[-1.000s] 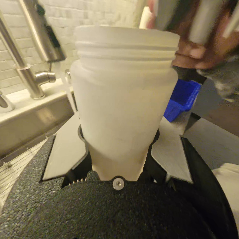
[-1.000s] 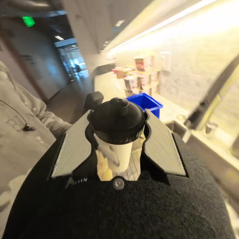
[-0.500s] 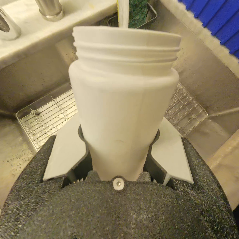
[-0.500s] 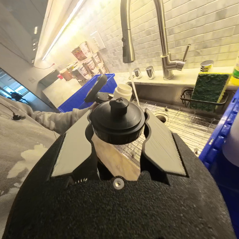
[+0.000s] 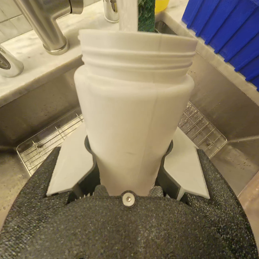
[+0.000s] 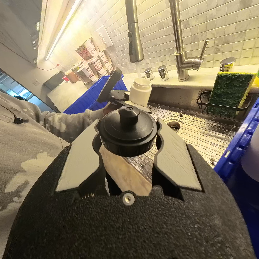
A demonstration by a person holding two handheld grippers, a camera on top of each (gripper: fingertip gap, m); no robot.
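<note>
left gripper [image 5: 129, 151] clamped on bottle [image 5: 133, 106], upright under tap stream, over sink [image 5: 35, 112] back edge | right gripper [image 6: 127, 134] clamped on cap [image 6: 127, 134], above front edge

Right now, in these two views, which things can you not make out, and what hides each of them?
- Left wrist view: inside of the white bottle, hidden by its own wall; the water stream is blurred.
- Left wrist view: most of the green sponge, behind the bottle rim.
- Right wrist view: underside of the black cap, turned away.
- Right wrist view: far cups, too small.
</note>
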